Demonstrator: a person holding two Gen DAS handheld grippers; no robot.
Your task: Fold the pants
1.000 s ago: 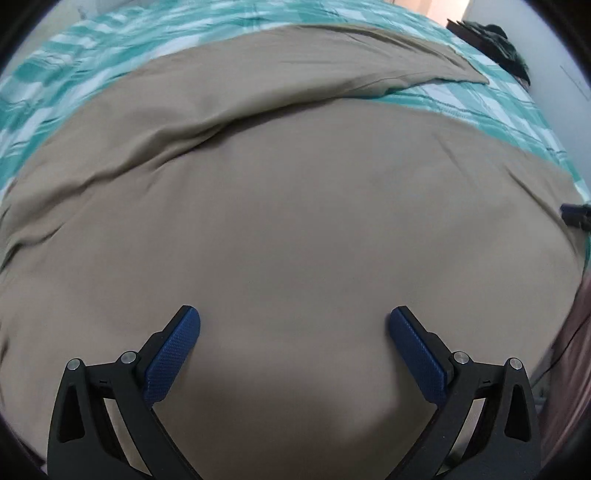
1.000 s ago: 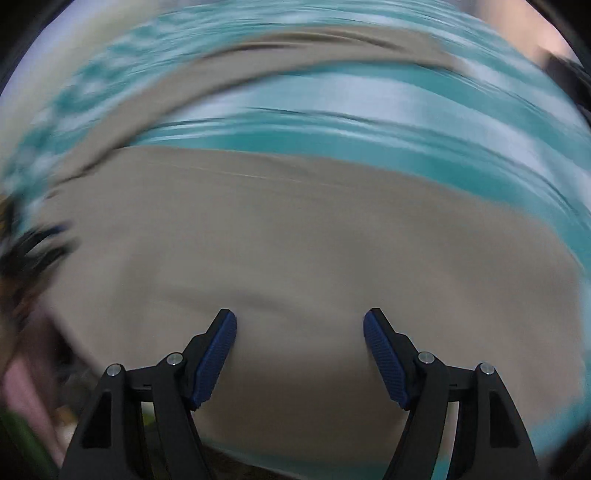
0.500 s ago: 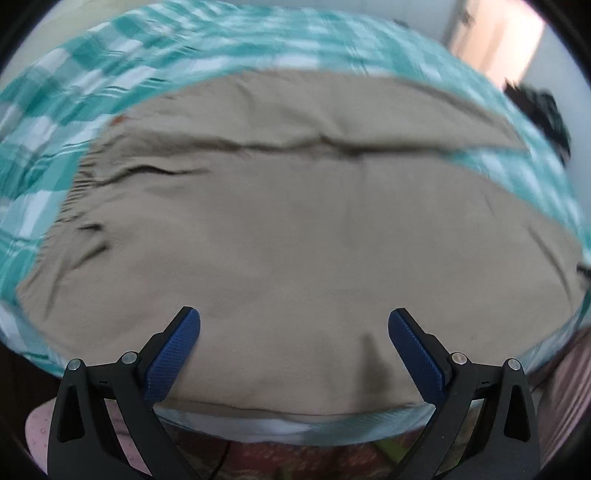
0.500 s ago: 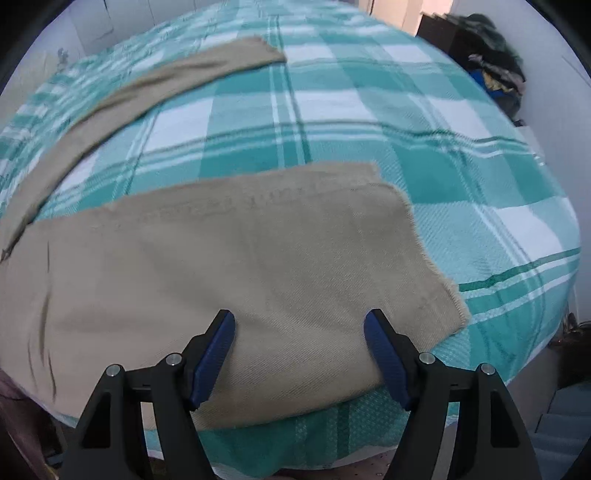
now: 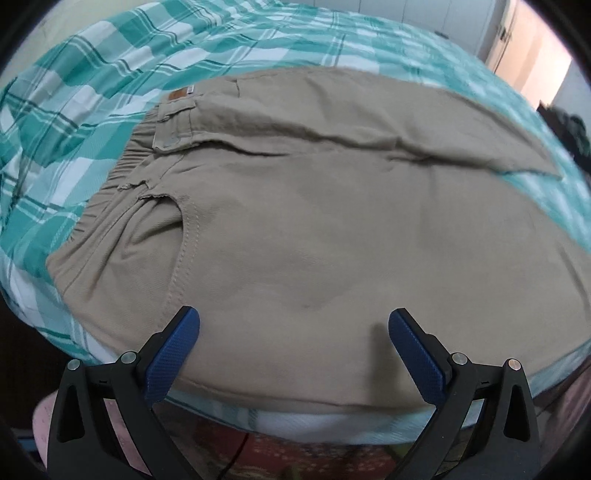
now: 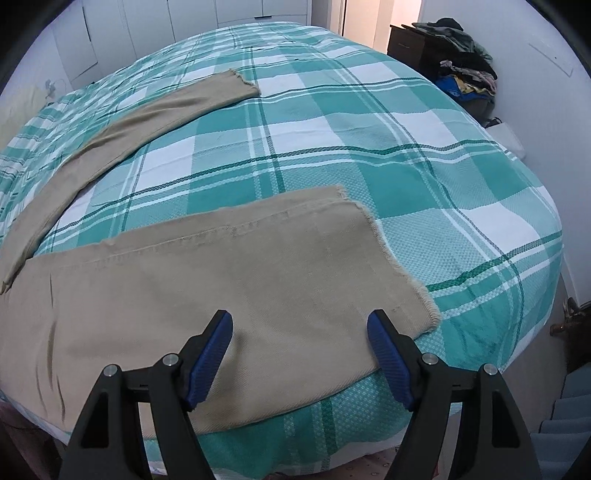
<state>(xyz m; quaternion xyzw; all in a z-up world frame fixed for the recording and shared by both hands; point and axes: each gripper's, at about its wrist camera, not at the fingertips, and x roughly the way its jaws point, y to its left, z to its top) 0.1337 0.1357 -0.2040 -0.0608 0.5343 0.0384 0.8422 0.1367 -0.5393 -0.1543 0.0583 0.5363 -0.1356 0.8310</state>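
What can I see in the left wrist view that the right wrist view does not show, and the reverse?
Only the left wrist view shows the waist end of the khaki pants: the elastic waistband, a brown label patch and a front pocket opening, under the open left claw.

Only the right wrist view shows the two frayed leg hems, near and far, spread apart, plus a pile of clothes by the wall and the open right claw.

Both show the pants lying flat on the green checked bedspread, with nothing between the claw fingers.

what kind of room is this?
Most likely a bedroom: a bed with a teal checked cover, cupboard doors along the far wall, and a pile of clothes on a dark cabinet.
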